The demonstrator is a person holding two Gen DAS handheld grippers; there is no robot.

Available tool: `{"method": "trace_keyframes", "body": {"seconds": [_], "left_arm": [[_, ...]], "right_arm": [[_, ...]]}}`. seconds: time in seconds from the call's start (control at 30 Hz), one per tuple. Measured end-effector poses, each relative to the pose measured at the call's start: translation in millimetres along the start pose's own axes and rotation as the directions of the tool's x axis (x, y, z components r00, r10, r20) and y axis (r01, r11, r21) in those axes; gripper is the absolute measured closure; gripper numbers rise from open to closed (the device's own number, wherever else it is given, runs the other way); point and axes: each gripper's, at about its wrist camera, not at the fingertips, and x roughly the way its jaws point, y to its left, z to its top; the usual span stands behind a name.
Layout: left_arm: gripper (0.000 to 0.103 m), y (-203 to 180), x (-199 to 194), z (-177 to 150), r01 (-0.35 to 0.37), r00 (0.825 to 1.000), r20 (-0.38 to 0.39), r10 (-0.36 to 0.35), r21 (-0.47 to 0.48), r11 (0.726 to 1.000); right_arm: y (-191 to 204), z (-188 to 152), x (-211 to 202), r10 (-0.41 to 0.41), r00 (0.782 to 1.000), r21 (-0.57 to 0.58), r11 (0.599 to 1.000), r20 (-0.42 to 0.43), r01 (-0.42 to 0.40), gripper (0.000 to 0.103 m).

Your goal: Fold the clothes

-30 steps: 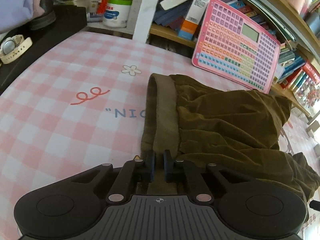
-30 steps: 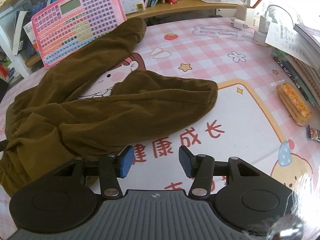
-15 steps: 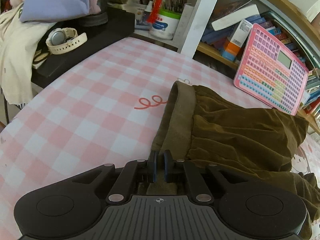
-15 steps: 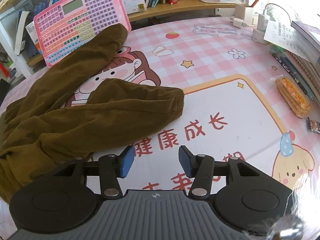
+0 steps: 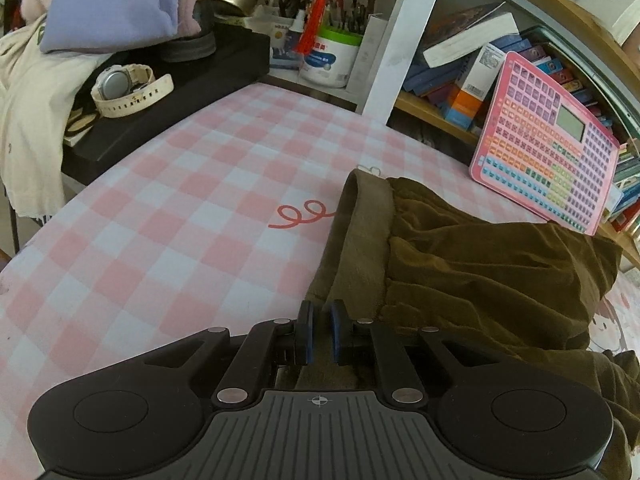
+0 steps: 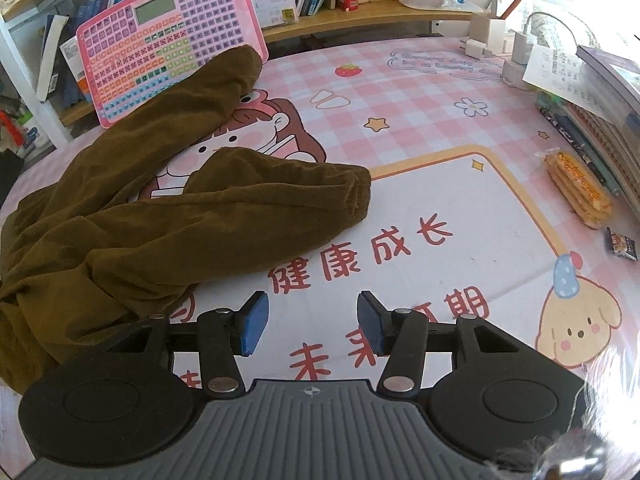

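We hold left gripper (image 5: pixel 320 332) pitched down over desk (image 5: pixel 168 216), pads nearly together, pinching waistband of trousers (image 5: pixel 472 264); right gripper (image 6: pixel 308 322) pitched down, pads spread, nothing between, above bare mat. We count one pair of olive trousers, two legs sprawled toward desk's far edge, one pink keyboard toy (image 6: pixel 168 48)

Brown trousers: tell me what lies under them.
Under the brown trousers lies the pink checked mat. Its cartoon girl print shows between the legs; the rest is covered.
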Motion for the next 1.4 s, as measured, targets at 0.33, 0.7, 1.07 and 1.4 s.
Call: {"method": "trace_keyframes", "body": {"seconds": [0.33, 0.7, 1.07, 1.4], "left_arm": [[0.088, -2.7, -14.0, -0.2, -0.034, 0.999, 0.038, 0.033, 0.027, 0.999], [0.07, -32.5, -80.0, -17.1, -0.016, 0.985, 0.173, 0.019, -0.016, 1.0], [0.068, -120.1, -106.7, -80.7, -0.097, 0.984, 0.145, 0.107, -0.074, 0.992], [0.055, -209.9, -132.2, -145.7, -0.137, 0.983, 0.103, 0.151, -0.13, 0.982]], "right_arm": [[-4.3, -3.6, -8.3, -0.021, 1.0, 0.004, 1.0, 0.004, 0.021, 0.055], [-1.6, 18.1, 8.3, 0.072, 0.997, -0.099, 0.992, -0.009, -0.073, 0.055], [-43.6, 50.5, 30.0, 0.215, 0.975, -0.247, 0.943, -0.06, -0.223, 0.055], [-90.3, 62.3, 43.4, 0.301, 0.944, -0.369, 0.869, -0.135, -0.33, 0.055]]}}
